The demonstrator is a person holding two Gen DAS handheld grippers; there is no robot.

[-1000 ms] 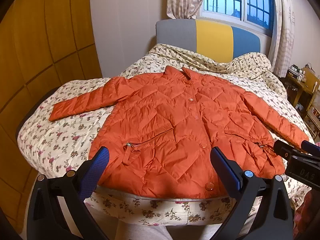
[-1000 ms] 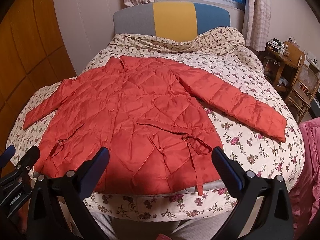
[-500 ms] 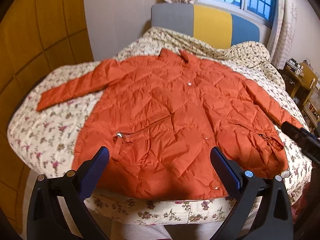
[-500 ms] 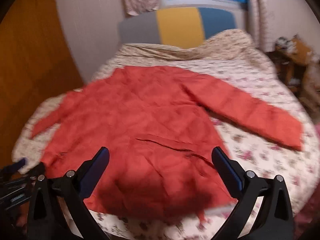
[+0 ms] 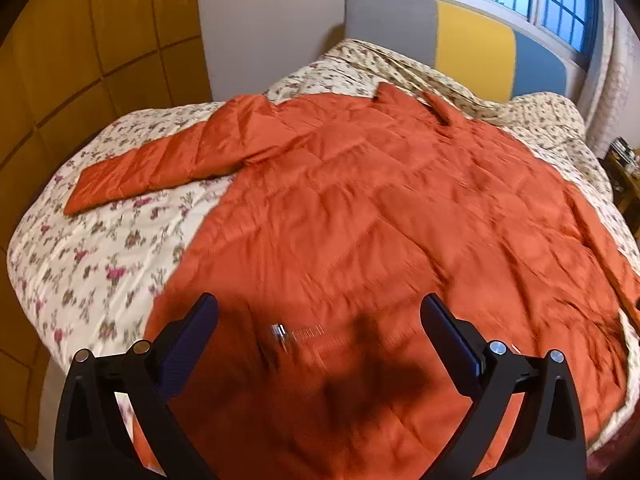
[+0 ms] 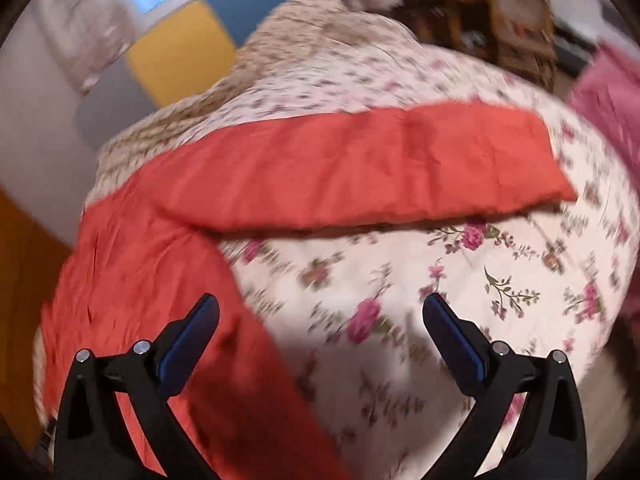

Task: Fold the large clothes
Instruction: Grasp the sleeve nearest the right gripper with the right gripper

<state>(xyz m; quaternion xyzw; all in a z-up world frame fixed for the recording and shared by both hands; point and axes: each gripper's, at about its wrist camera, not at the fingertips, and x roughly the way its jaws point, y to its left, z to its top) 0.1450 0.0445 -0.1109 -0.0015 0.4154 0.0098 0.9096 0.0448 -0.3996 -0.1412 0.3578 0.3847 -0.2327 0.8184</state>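
An orange quilted jacket (image 5: pixel 380 220) lies spread face up on the bed, its left sleeve (image 5: pixel 160 164) stretched toward the left edge. My left gripper (image 5: pixel 318 320) hovers open just above the jacket's lower front, near a pocket zip pull (image 5: pixel 280 332), nothing between its fingers. In the blurred, tilted right wrist view, the jacket's right sleeve (image 6: pixel 360 168) lies across the quilt and the jacket's body (image 6: pixel 140 280) sits at the left. My right gripper (image 6: pixel 320 316) hangs over bare quilt beside the jacket's side hem, jaws wide and closing, nothing between them.
The floral quilt (image 5: pixel 100 260) covers the bed, with a grey, yellow and blue headboard (image 5: pixel 472 44) behind. Wooden wall panels (image 5: pixel 80 60) stand at the left. A pink cloth (image 6: pixel 608 92) and wooden furniture (image 6: pixel 500 12) lie beyond the bed's right side.
Both grippers have dropped and moved in over the bed. The left view has closed on the jacket's lower front. The right view has rolled and swung right, toward the right sleeve and bare quilt.
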